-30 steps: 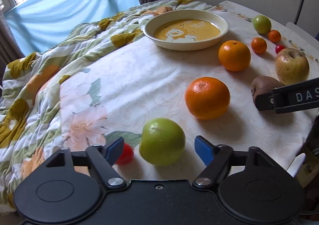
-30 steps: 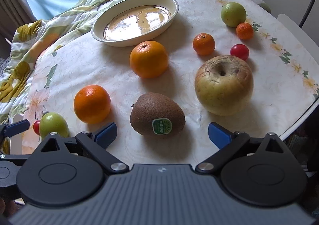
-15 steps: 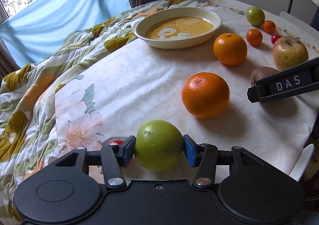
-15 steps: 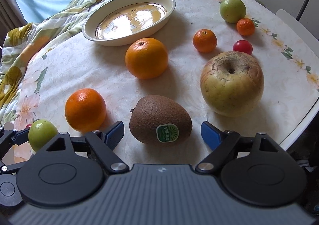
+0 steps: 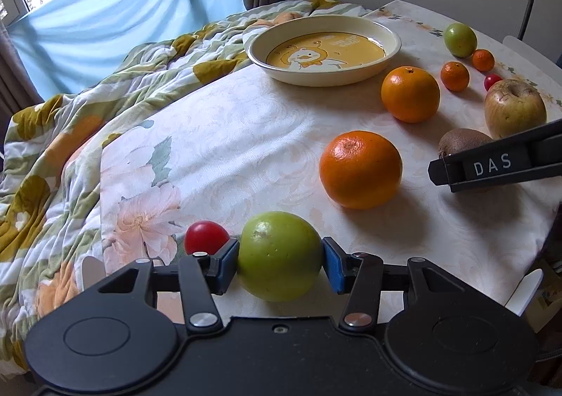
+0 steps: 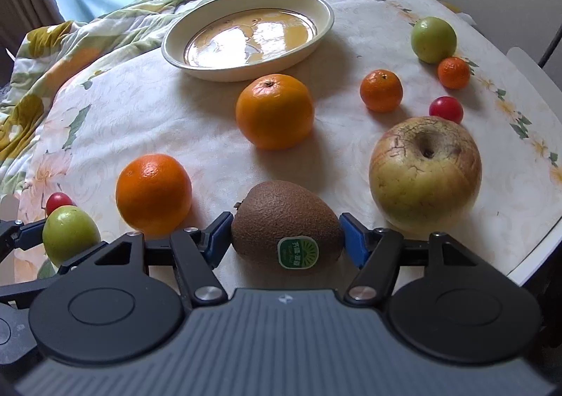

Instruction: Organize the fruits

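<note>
Daylight comes through a blue-draped window onto a round table (image 5: 246, 136) with a pale floral cloth, a green and yellow quilt (image 5: 70, 136) bunched along its far side. Left gripper (image 5: 280, 257) has its blue pads pressed on both sides of a green fruit (image 5: 280, 255) at the near edge, and a red tomato (image 5: 205, 237) sits just beside the left pad. Over on the right, the right gripper (image 6: 286, 236) has closed its pads against the two ends of the kiwi (image 6: 286, 225) (green sticker facing the camera), which looks to be on the cloth. An apple (image 6: 425, 173) sits just to the kiwi's right. Two oranges lie ahead: the near orange (image 6: 153, 194) close to the green fruit, the far orange (image 6: 274, 111) in front of the plate (image 6: 175, 41). That cream plate has a yellow centre and no fruit in it. Beyond the apple: two mandarins (image 6: 381, 91), another tomato and a second green fruit.
</note>
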{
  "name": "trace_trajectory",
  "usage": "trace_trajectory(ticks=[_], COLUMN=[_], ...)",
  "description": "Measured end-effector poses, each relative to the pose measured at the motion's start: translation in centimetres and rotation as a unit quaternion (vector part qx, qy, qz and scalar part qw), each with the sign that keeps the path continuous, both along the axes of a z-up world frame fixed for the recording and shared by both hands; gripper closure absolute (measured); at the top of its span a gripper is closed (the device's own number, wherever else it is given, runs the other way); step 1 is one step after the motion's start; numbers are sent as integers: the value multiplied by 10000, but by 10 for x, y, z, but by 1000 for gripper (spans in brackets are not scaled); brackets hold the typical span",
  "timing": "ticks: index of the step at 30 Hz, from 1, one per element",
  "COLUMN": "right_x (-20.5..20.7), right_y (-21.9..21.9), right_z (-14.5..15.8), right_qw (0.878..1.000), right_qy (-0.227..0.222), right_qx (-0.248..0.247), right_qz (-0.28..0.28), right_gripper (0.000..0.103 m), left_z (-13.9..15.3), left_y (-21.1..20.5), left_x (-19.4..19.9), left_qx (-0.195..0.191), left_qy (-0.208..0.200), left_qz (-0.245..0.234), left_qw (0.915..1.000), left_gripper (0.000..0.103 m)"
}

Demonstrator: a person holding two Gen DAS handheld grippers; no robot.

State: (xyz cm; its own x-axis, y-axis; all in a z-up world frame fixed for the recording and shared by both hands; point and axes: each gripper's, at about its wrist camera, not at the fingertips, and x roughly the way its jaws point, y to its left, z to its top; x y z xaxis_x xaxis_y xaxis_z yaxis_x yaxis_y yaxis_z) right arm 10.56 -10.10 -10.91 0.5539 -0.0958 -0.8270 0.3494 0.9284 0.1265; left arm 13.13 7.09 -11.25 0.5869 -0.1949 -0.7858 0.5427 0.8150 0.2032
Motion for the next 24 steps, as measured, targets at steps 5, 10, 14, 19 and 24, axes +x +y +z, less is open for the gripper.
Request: trace_trajectory(ticks=[5,10,14,19,24], right_x=[-2,-3,-8,-13,-16], right_y=[-1,-5,-9,-22,-44], right_z=[6,17,30,52,79], right_qw=[9997,9987,9969,9930,9873], right_qy=[-89,-183,-242,-429,-604], right_qx=[31,84,110,122,147], right_qz=[236,467,741,1093,1465], right_gripper=[22,22,22,22,22], left_z=[9,22,36,60,88], left_y=[-2,-7,-14,-28,-48], left_x=[-6,-15,-24,-35,-42], left_qx=[-39,-90,-149,-277,-418], left_qy=[-42,-119,-185,-305,-493], left_qz=[186,417,632,971,1363], left_qw=[9998,9990,9977,9944,9886], left_gripper=[48,48,48,48,48])
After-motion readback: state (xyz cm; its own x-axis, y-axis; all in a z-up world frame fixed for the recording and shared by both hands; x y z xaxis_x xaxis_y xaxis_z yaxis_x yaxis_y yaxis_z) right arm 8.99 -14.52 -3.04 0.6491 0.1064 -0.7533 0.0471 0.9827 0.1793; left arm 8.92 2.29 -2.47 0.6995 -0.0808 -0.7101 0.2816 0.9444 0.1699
